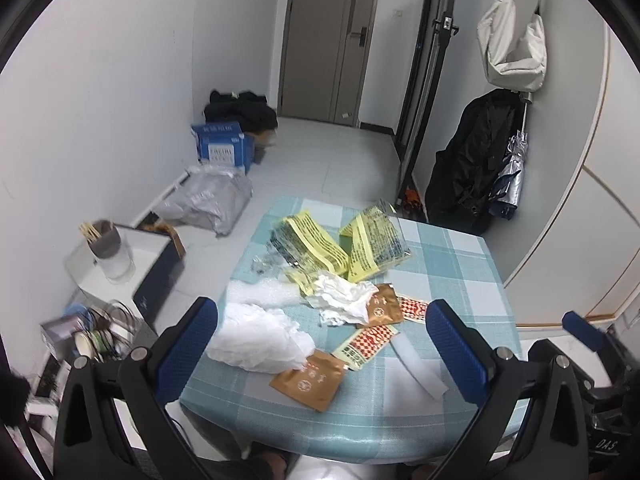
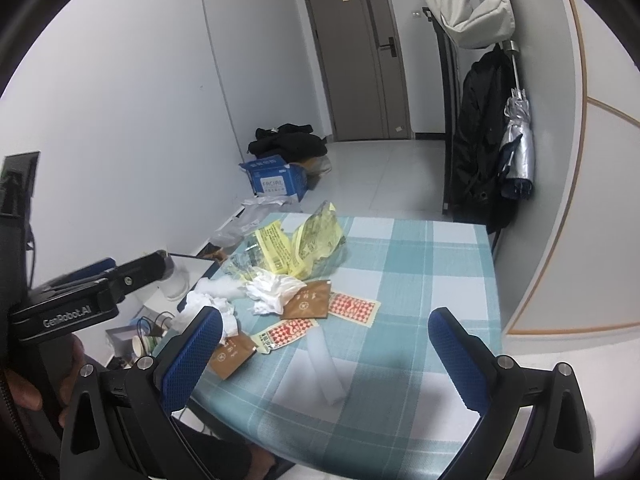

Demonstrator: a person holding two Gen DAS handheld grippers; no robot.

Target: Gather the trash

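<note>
Trash is scattered over a table with a blue checked cloth (image 1: 452, 264) (image 2: 416, 264): yellow printed wrappers (image 1: 332, 246) (image 2: 304, 248), crumpled white tissue (image 1: 344, 296) (image 2: 272, 290), a white plastic bag (image 1: 260, 338), brown sachets (image 1: 308, 380) (image 2: 308, 300), red-patterned packets (image 1: 368, 340) (image 2: 354, 306) and a white paper strip (image 1: 418, 368) (image 2: 326, 368). My left gripper (image 1: 322, 344) hovers open over the table's near edge, holding nothing. My right gripper (image 2: 324, 354) is open too, above the near right part of the table, with the white strip between its fingers in view but apart from them.
Left of the table stand a white side stand with a cup of chopsticks (image 1: 102, 240) and a shelf of clutter (image 1: 92, 336). A blue carton (image 1: 224, 146), a grey plastic bag (image 1: 208, 196) and dark clothes (image 1: 240, 110) lie on the floor. A coat and umbrella (image 2: 516, 148) hang right.
</note>
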